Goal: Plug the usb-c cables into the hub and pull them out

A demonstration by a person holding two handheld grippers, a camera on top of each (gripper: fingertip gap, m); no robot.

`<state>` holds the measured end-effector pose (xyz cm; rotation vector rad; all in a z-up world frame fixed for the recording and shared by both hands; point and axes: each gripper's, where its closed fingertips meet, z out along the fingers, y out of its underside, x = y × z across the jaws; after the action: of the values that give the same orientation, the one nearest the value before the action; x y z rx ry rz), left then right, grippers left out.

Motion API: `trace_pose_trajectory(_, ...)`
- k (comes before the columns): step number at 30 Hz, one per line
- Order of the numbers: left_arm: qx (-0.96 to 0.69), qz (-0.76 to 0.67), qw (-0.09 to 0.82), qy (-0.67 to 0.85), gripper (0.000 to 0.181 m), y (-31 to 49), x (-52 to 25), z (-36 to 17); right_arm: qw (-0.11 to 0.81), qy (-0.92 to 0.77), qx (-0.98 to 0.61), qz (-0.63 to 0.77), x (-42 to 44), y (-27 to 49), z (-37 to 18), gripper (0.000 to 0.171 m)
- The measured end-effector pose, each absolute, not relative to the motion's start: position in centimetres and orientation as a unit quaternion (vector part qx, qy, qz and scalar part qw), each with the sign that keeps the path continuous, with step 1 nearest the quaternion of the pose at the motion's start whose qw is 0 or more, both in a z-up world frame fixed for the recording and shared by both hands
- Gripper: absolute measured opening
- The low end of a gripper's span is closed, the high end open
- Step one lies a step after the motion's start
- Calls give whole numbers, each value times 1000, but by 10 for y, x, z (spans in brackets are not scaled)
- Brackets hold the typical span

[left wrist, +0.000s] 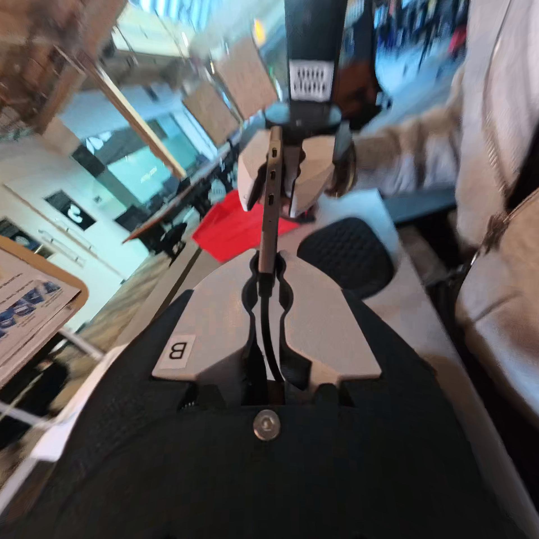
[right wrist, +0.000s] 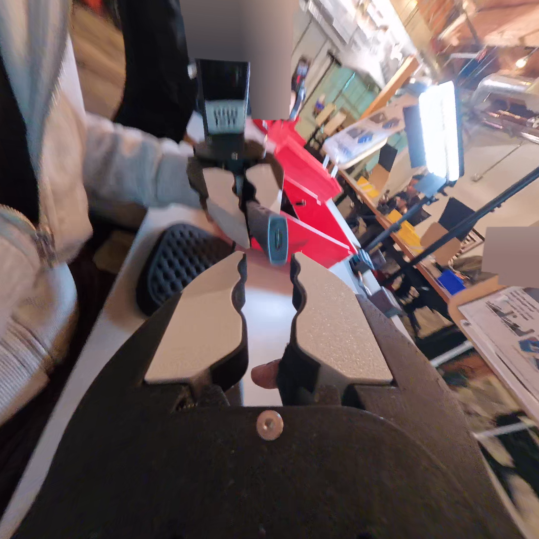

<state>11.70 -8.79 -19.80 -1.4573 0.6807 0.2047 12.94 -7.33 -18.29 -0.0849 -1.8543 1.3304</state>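
- Grey metal hub is thin, flat and stiff, and it sticks straight out from the left gripper.
- That gripper's two pale fingers are squeezed shut on the hub's near end, right where its own black cord comes out.
- From the right wrist view, the same hub points end-on at the camera, held up above the white table.
- Right gripper has its fingers apart and nothing between them; it hangs just in front of the hub's far end.
- I think the hub is light and hard, and a bit slippery, so the best hold looks like its flat sides near the cord end, away from the holes.
- Its cord looks soft and bendy.
- Count: one hub, three small plug holes in a row along its thin edge, two grippers.
- No loose usb-c cable shows clearly; the pictures are blurry, so one may be hidden.
- One black bumpy mat and one red bin sit on the table close by.
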Motion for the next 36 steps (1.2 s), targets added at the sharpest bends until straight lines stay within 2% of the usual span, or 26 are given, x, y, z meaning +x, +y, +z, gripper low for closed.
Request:
trace_pose_trajectory(4,-579,-21,772,262,10,-103,124,-184,368,-680,-33,634,143,-92,-148,27)
trace_pose_trajectory(9,-568,-32,784,248,11,-105,124,-182,359,-681,-30,638,139,-107,-140,26)
trace_pose_trajectory(15,-585,-14,783,210,13,-93,117,-184,346,-689,-40,636,131,-109,-142,11)
trace_pose_trajectory(19,-595,46,790,140,41,-92,87,-178,439,-684,-60,580,115,-81,-132,9)
trace_pose_trajectory(22,-594,93,794,92,44,-100,66,-177,529,-641,-139,539,95,-39,-111,9)
trace_pose_trajectory(24,-595,104,794,75,44,-103,60,-179,561,-566,-228,560,87,-3,-95,9)
trace_pose_trajectory(26,-597,115,791,66,44,-104,59,-182,549,-469,-338,603,80,35,-97,9)
trace_pose_trajectory(30,-609,132,780,56,44,-100,58,-189,452,-382,-472,653,72,66,-150,9)
trace_pose_trajectory(33,-616,158,770,48,44,-88,55,-191,425,-385,-475,667,75,60,-168,9)
trace_pose_trajectory(36,-629,153,758,74,44,-68,62,-188,419,-448,-403,680,82,35,-159,9)
